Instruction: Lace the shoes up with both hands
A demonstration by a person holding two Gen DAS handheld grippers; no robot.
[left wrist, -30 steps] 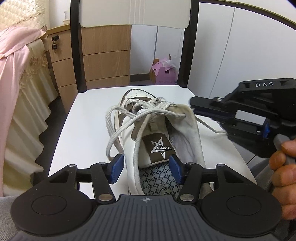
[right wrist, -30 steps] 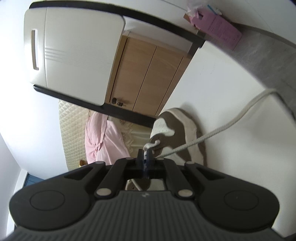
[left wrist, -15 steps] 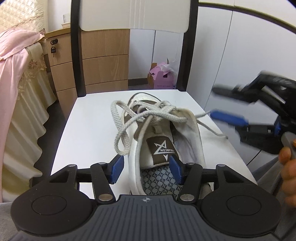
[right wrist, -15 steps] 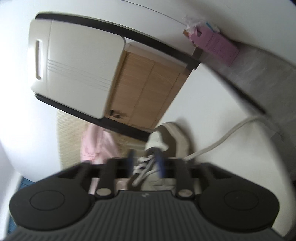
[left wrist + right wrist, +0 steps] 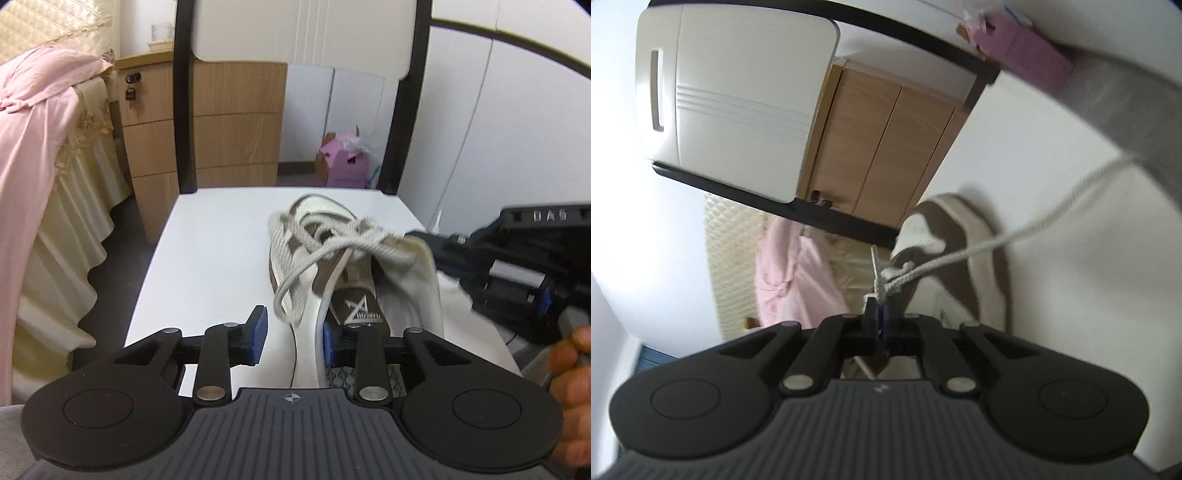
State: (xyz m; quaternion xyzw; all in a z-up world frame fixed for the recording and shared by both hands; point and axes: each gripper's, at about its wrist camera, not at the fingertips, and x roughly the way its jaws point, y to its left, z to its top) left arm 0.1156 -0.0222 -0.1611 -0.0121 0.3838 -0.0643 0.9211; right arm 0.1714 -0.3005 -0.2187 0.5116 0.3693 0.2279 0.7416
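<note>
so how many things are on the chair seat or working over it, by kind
shoes: 1, the white and brown shoe
laces: 1, the white lace
grippers: 2, the left gripper closing beside the shoe's collar, and the right gripper pinching the lace
total: 4

We are in a home bedroom: a bed point(image 5: 40, 236) with a quilted cream headboard and frilled cream valance stands at the left, a pink garment point(image 5: 33, 122) draped over it. Beside it we see a wooden drawer cabinet point(image 5: 236, 122) with a small padlock, and white wardrobe doors point(image 5: 491, 122) behind a white chair point(image 5: 221, 236).
</note>
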